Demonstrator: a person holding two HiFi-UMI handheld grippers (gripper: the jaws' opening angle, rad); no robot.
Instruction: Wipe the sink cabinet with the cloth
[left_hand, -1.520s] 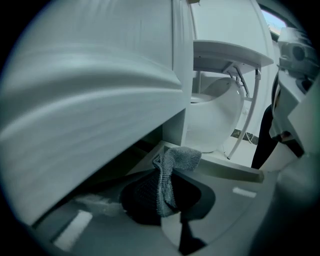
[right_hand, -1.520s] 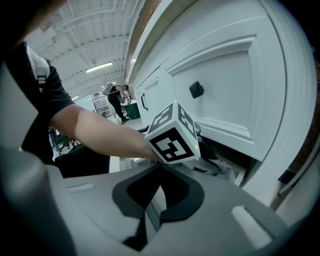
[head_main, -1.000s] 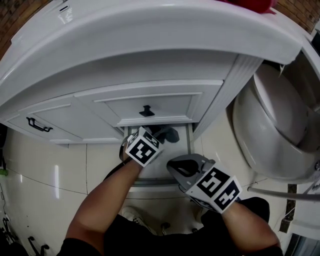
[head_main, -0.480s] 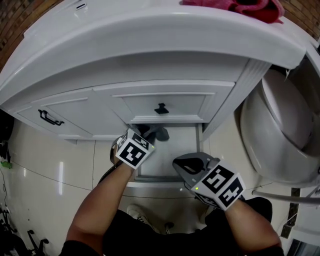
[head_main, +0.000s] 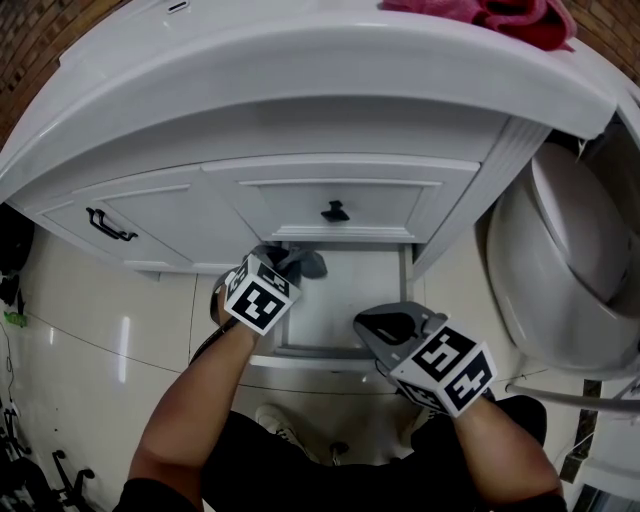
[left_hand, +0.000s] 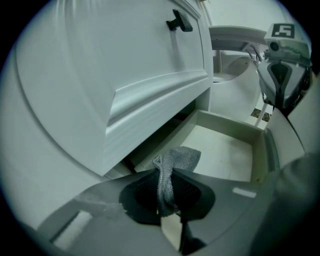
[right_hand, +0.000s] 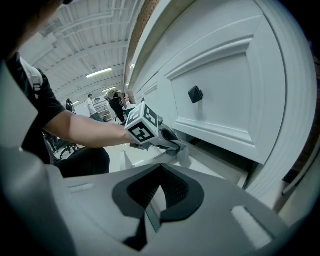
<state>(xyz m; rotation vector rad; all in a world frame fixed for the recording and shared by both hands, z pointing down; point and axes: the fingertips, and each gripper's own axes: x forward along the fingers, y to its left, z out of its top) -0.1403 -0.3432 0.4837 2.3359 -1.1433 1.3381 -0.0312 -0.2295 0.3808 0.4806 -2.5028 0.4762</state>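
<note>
The white sink cabinet (head_main: 300, 190) fills the head view, with its bottom drawer (head_main: 350, 300) pulled open. My left gripper (head_main: 288, 266) is shut on a grey cloth (head_main: 306, 263) at the drawer's back left corner, just under the drawer front above. In the left gripper view the cloth (left_hand: 172, 165) hangs bunched between the jaws over the drawer (left_hand: 225, 150). My right gripper (head_main: 385, 326) hovers over the drawer's front right edge, shut and holding nothing. The right gripper view shows the left gripper (right_hand: 170, 137) and the cloth (right_hand: 183, 151) below the drawer front.
A black knob (head_main: 334, 211) sits on the drawer front above; a black handle (head_main: 108, 225) is on the left drawer. A red cloth (head_main: 500, 15) lies on the countertop. A white toilet bowl (head_main: 560, 270) stands close at the right. Glossy floor tiles (head_main: 90, 340) lie at the left.
My left gripper has carried the grey cloth leftward along the back of the open drawer, from under the knob to its left. The right gripper has barely moved.
</note>
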